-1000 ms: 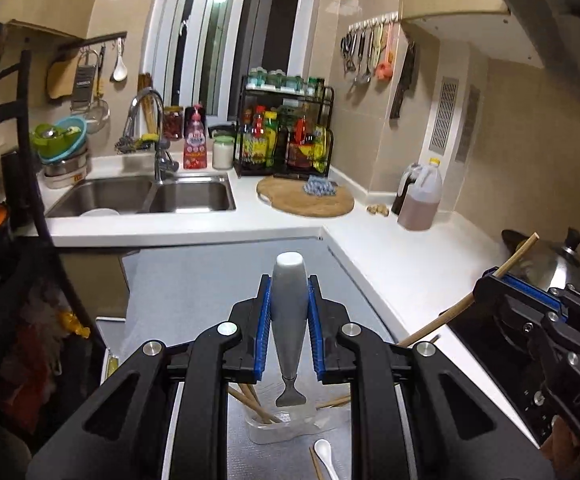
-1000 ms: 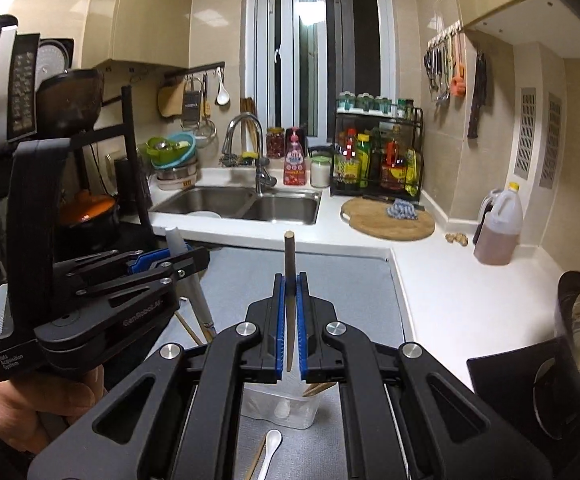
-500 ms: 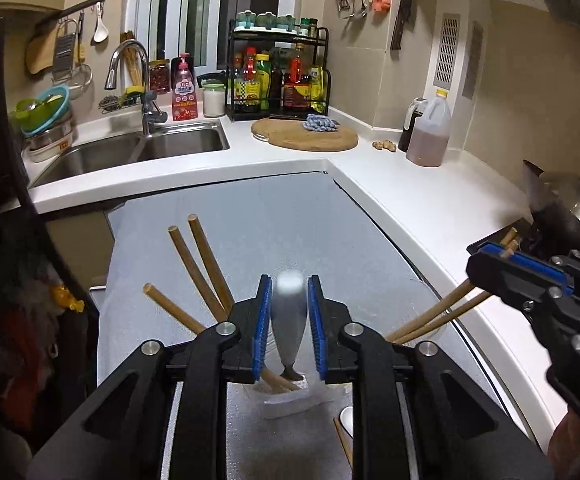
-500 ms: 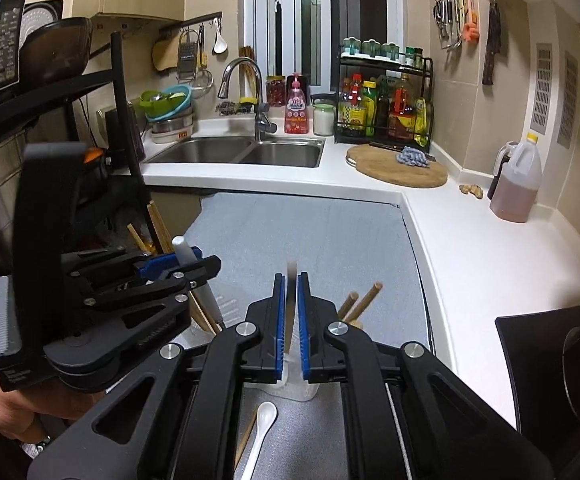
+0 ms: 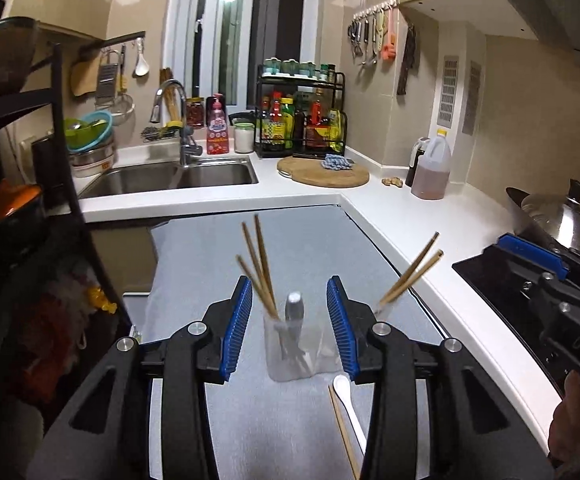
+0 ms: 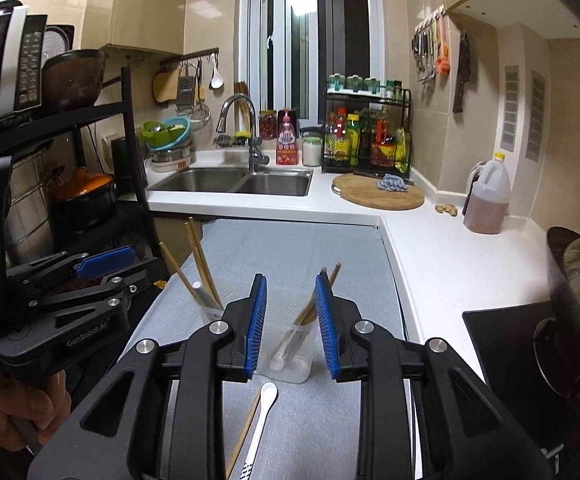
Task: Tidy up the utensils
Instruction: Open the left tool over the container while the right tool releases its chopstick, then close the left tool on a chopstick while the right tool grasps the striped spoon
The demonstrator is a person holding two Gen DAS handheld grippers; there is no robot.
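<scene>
Left wrist: chopsticks [image 5: 258,264] between claw [image 5: 290,326] pads.

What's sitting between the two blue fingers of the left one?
In the left wrist view, the clear cup holding chopsticks and a utensil handle shows between the open left hand-held gripper fingers.

Left tool [image 5: 289,326]: matte black moulded plastic, two fingers [image 5: 237,328] lined with ribbed blue pads, silver round screws at the linkage pivots, triangular cut-outs in the lower arms. Right tool [image 6: 291,324]: identical build and colours. In the right wrist view, lower left, the left tool's side carries white "GenRobot.AI" lettering. Bare skin of the left hand [image 6: 18,412] at lower left there; right hand [image 5: 577,420] at lower right of the left wrist view.
</scene>
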